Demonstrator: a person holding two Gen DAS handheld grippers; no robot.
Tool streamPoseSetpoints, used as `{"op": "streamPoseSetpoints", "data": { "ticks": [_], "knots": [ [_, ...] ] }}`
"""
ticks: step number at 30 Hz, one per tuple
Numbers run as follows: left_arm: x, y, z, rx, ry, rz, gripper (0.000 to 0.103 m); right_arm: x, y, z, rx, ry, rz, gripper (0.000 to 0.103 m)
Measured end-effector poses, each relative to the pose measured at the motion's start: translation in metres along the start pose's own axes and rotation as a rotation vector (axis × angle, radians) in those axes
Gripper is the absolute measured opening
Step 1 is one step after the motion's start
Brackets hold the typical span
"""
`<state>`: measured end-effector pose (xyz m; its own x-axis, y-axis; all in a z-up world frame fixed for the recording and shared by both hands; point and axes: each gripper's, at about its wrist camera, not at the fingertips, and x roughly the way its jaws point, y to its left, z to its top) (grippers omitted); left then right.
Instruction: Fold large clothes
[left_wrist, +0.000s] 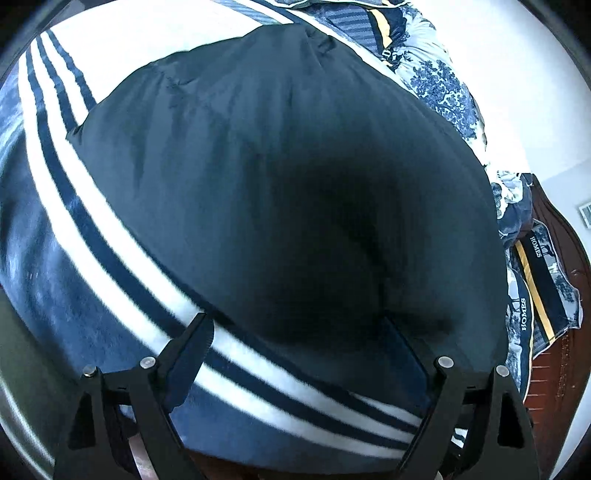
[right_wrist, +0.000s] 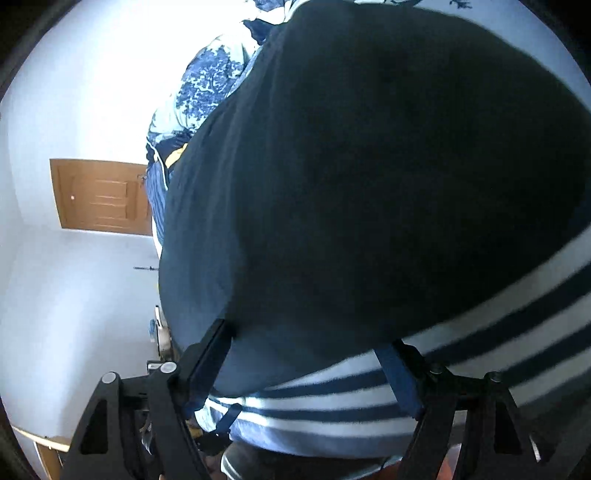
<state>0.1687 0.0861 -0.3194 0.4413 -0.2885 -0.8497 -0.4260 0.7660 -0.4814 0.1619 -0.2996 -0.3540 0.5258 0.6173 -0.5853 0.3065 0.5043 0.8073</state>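
Left wrist view: a dark garment (left_wrist: 280, 177) lies spread on a blue-and-white striped blanket (left_wrist: 85, 229), its long axis running from just ahead of the left gripper (left_wrist: 299, 332) away toward the patterned bedding (left_wrist: 443, 85) at the far end. The jaws stand wide apart, gripping nothing. In the right wrist view the right gripper (right_wrist: 310, 343) is likewise spread, the garment's (right_wrist: 369, 166) near edge lying between its fingers (right_wrist: 210, 354), unclamped. A wooden door (right_wrist: 99, 195) shows beyond.

We are looking steeply down from both wrists, close over the bed; both views are sharing the dark garment (left_wrist: 280, 184) (right_wrist: 369, 184) and striped blanket (left_wrist: 110, 258) (right_wrist: 332, 413).
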Motion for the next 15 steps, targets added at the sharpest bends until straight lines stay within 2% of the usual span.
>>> {"op": "streamPoseSetpoints", "data": {
  "ticks": [3, 5, 7, 8, 9, 10, 11, 13, 15],
  "knots": [
    [0.007, -0.009, 0.010, 0.013, -0.021, 0.029, 0.091, -0.005, -0.005, 0.008, 0.023, -0.014, 0.006, 0.080],
    [0.008, -0.014, 0.018, 0.024, -0.045, 0.028, 0.091, -0.014, -0.006, 0.010, 0.021, -0.035, 0.009, 0.062],
    [0.010, -0.023, 0.026, 0.042, -0.078, 0.056, 0.088, -0.016, -0.003, 0.015, 0.014, -0.038, 0.017, 0.049],
    [0.008, -0.023, 0.029, 0.047, -0.091, 0.062, 0.074, -0.020, -0.006, 0.016, 0.009, -0.039, 0.017, 0.041],
    [0.007, -0.027, 0.032, 0.055, -0.100, 0.071, 0.062, -0.021, -0.006, 0.017, 0.003, -0.037, 0.013, 0.037],
    [0.006, -0.030, 0.031, 0.064, -0.105, 0.082, 0.039, -0.021, -0.005, 0.016, -0.002, -0.032, 0.013, 0.031],
    [0.004, -0.037, 0.030, 0.098, -0.115, 0.105, 0.019, -0.022, -0.005, 0.016, -0.016, -0.028, 0.004, 0.025],
    [-0.002, -0.053, 0.025, 0.197, -0.141, 0.157, 0.010, -0.025, 0.005, 0.011, -0.080, -0.022, -0.038, 0.015],
    [-0.011, -0.068, 0.011, 0.307, -0.180, 0.229, 0.007, -0.029, 0.020, 0.006, -0.164, -0.030, -0.103, 0.010]
  ]
}}
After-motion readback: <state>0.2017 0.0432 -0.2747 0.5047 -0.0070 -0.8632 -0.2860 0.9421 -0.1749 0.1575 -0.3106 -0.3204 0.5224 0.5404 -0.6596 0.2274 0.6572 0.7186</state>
